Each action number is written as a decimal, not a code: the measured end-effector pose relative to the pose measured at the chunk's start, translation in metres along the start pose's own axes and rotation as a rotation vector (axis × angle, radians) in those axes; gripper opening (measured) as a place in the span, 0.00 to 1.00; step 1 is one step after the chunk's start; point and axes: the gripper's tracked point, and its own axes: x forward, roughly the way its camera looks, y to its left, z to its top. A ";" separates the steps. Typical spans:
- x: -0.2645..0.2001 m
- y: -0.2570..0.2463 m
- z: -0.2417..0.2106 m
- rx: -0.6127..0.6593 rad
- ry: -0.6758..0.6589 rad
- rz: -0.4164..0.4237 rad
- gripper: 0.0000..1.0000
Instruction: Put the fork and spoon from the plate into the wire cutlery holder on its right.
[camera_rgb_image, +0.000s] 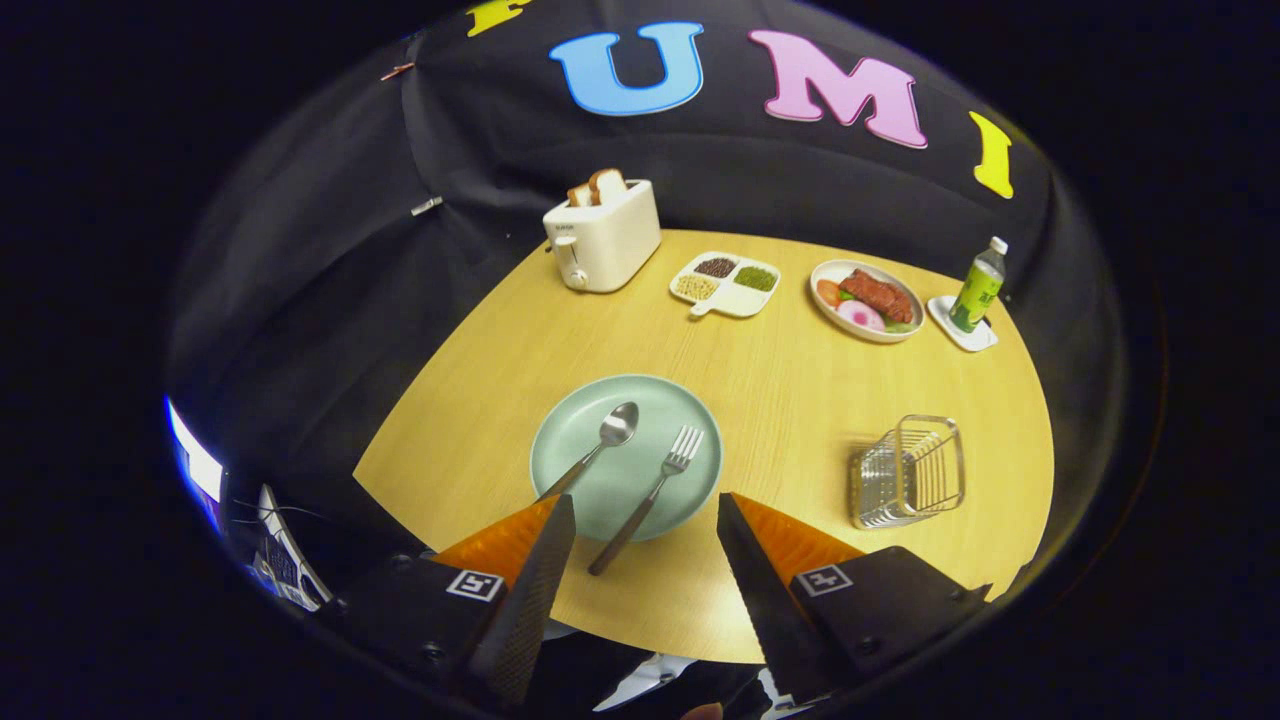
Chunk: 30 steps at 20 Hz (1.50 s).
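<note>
the tool (645, 515) hangs open above a pale green round plate (570, 440) holding a steel spoon (600, 445) and steel fork (655, 490); a wire cutlery holder (908, 472) stands to its right.

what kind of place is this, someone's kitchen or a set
Likely a staged booth dressed as a dining table, not a real kitchen: black cloth walls surround a wooden table with a toaster and a plate of food. The open gripper hovers, empty.

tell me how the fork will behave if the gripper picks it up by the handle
The fork looks rigid, so it should not flop. Its thin, smooth handle overhangs the plate rim, which may leave room to grasp but could slip or pivot. The gripper is open, with the handle between its fingers.
</note>
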 end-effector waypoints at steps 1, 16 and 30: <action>0.014 0.002 -0.006 -0.006 0.031 -0.002 0.89; 0.119 -0.010 -0.063 0.127 0.348 -0.121 0.41; 0.112 -0.013 -0.054 0.141 0.309 -0.070 0.10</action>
